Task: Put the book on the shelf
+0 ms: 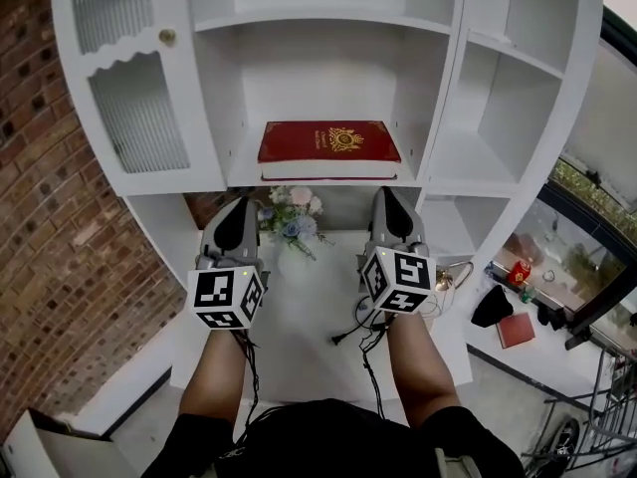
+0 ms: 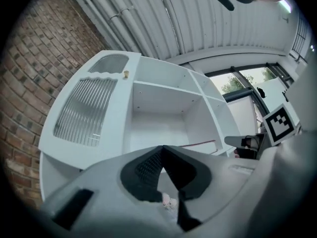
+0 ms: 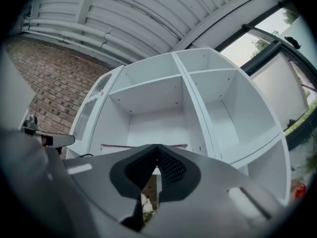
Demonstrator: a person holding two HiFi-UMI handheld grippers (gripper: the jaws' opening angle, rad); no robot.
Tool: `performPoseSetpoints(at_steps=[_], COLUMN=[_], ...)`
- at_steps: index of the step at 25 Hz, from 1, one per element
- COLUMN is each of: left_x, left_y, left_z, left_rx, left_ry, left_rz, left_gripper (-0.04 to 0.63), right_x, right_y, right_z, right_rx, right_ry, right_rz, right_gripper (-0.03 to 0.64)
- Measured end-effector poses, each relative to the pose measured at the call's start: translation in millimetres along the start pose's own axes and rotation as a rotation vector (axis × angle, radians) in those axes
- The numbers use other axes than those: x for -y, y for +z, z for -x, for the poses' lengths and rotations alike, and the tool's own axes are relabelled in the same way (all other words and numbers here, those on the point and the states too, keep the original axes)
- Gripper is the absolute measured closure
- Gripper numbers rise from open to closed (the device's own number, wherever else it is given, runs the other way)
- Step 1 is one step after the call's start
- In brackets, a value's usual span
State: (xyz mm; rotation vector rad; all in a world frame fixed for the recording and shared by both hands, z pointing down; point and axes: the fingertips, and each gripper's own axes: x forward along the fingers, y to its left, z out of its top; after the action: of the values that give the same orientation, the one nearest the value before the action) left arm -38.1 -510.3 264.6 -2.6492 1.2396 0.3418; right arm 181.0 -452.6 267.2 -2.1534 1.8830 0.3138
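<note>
Both bare forearms reach forward side by side from the bottom of the head view, left forearm (image 1: 212, 378) and right forearm (image 1: 426, 366) roughly parallel, over the white tabletop (image 1: 299, 342). Each holds its tool level with the other and pointed at the cupboard. The left tool (image 1: 239, 207) is clenched, its jaws meeting tip to tip with nothing between them. The right tool (image 1: 388, 197) is clenched and empty too. Between the two tips stands a small bunch of flowers (image 1: 292, 214), possibly in a vase. Beyond and above them, the red book (image 1: 329, 147) lies flat on the middle shelf (image 1: 247, 170), apart from both tools.
</note>
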Motion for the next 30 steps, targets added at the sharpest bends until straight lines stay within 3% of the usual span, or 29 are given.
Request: performPoseSetpoints(at_steps=[3,9,13,20,30], left_x=[1.9,11.1,18.9,25.4,29.8], left_y=[-23.7,-88.5,-116.2,-136.2,-134.4], left_z=[15.7,36.8,47.0,56.7,63.9], left_rx=[-0.022,-0.152,-0.213,-0.268,-0.267], left_ry=[0.007,0.019,-0.001,-0.029,-0.042], left_rz=[0.02,-0.067,-0.005,0.044,0.07], left_gripper=[0.595,0.594,0.594,0.594,0.594], right_x=[-11.0,-25.8,-34.1,-42.2,-50.7], right_y=[-25.5,-87.5,-117.7,-129.7,-136.9], right_z=[11.4,30.8,45.8,63.3,74.9], right_rx=[-0.038,-0.154,-0.216,-0.23,-0.263], right_ry=[0.052,0.086,0.09,0.1,0.127], right_rz=[-0.008,-0.021,-0.007,-0.013,0.0], right_gripper=[0.604,0.604,0.604,0.606,0.606])
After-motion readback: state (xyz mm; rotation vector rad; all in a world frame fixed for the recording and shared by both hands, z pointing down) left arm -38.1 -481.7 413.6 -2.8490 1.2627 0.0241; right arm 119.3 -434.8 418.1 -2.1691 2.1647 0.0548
